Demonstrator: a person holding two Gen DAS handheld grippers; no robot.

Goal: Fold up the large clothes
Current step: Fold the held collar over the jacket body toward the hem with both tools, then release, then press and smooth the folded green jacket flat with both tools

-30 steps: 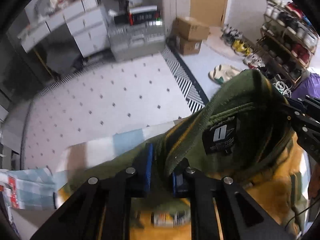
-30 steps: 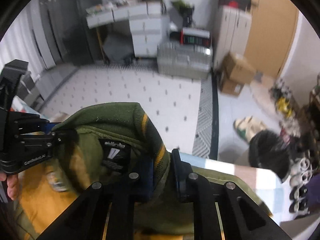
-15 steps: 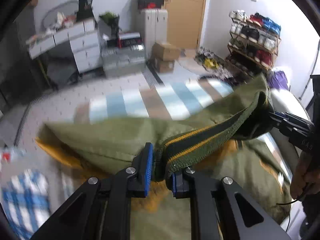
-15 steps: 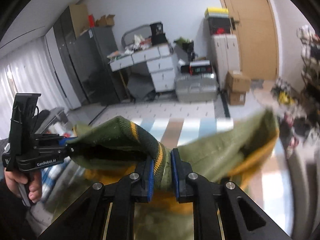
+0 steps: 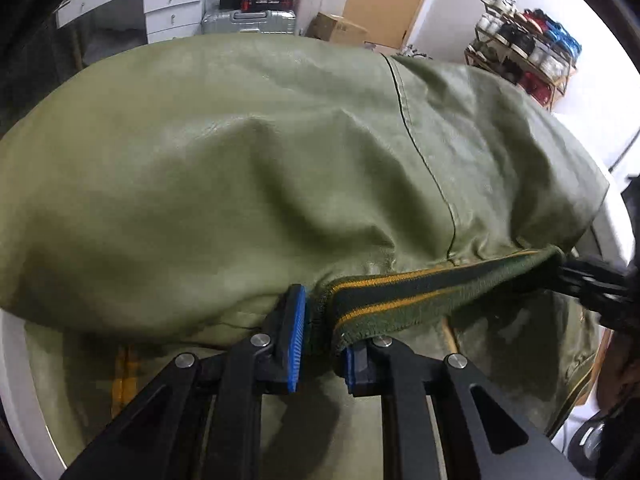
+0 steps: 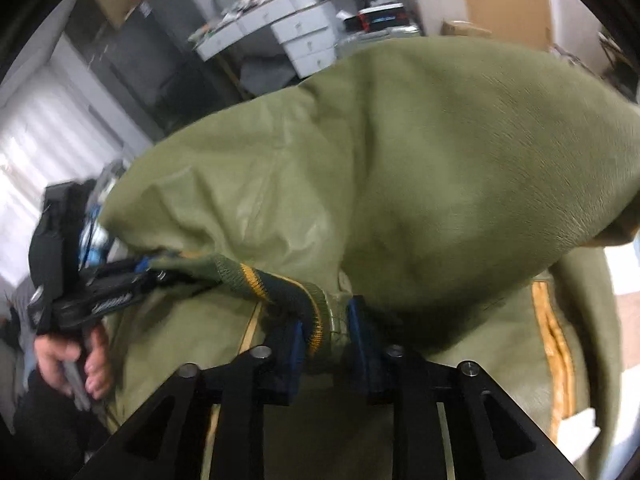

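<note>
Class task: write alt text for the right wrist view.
The right tongs, which have just been opening, straddle the striped knit hem of a billowing olive jacket. At left, a hand holds the left tongs on the same hem.

Indoor light, even and soft, a bit dim; bright white glare from the curtained window point(image 6: 36, 136) at left of the right wrist view. Heavy fisheye bend and black vignette at corners. Right view motion-blurred, left view sharper; olive-green leather-look jacket point(image 5: 248, 168) shows soft sheen, shadow underneath

Right gripper point(image 6: 324, 340) jaws opening around jacket point(image 6: 420, 168) hem.
</note>
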